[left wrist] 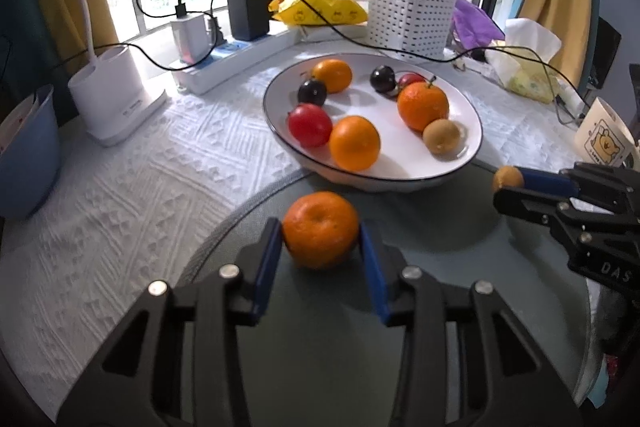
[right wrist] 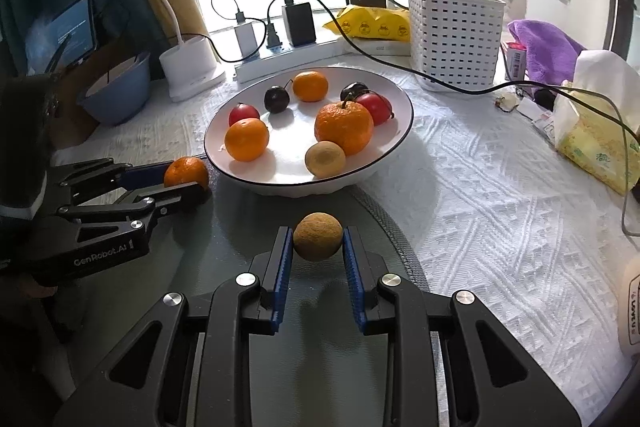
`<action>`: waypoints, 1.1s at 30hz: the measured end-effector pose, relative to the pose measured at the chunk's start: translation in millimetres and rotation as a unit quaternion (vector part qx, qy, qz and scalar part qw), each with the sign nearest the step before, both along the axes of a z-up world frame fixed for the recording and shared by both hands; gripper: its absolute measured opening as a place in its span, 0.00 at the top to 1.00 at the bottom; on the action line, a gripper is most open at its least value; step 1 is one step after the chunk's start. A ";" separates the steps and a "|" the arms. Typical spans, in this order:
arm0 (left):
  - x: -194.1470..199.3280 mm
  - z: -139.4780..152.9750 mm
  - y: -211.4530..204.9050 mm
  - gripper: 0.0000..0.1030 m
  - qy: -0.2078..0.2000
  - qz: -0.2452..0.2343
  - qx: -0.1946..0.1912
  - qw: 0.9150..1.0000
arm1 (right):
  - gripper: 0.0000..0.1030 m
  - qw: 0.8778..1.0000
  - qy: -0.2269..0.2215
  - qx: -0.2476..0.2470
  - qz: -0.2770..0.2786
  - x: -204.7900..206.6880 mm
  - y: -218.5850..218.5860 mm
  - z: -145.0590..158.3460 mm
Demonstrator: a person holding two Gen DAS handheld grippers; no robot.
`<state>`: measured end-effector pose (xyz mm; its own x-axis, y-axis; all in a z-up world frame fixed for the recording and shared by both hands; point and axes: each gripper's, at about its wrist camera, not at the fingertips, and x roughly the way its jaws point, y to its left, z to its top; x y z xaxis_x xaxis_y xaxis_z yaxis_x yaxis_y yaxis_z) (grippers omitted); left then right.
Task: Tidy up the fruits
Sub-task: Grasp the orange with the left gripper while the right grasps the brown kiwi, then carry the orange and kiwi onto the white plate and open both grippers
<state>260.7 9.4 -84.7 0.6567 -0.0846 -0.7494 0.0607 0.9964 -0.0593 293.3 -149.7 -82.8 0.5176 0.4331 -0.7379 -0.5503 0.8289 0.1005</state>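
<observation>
While the left gripper (left wrist: 320, 239) is clamping an orange (left wrist: 320, 229) and the right gripper (right wrist: 318, 239) a brown fruit (right wrist: 318, 235), both just short of the plate (right wrist: 394, 147), each is needing a lift over the rim.

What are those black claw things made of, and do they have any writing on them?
Both are black angular linkages joined by round silver pins. The left gripper and the right gripper each have two fingers faced with blue ribbed pads. White lettering on the left one's side reads GenRobot.AI. No cables or sleeves show on them.
</observation>
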 end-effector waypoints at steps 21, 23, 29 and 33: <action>-14.4 41.5 -25.5 0.61 -0.032 -0.032 -0.031 0.998 | 0.73 1.000 -0.009 0.018 0.001 4.4 -8.9 9.1; -8.9 42.4 -30.7 0.61 -0.033 -0.039 -0.033 0.998 | 0.73 1.000 -0.010 0.020 -0.001 7.2 -12.3 10.1; 10.4 42.0 -34.9 0.61 -0.023 -0.044 -0.064 0.997 | 0.73 1.000 -0.016 0.025 -0.010 19.8 -21.0 17.4; 24.1 43.5 -35.4 0.61 -0.026 -0.047 -0.069 0.996 | 0.73 1.000 -0.019 0.019 -0.010 30.5 -17.3 19.6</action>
<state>284.8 -26.0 -41.2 0.6791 -0.2470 -0.6912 0.1600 0.9688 -0.1891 323.8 -167.0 -63.2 0.5547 0.4487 -0.7007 -0.5372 0.8362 0.1102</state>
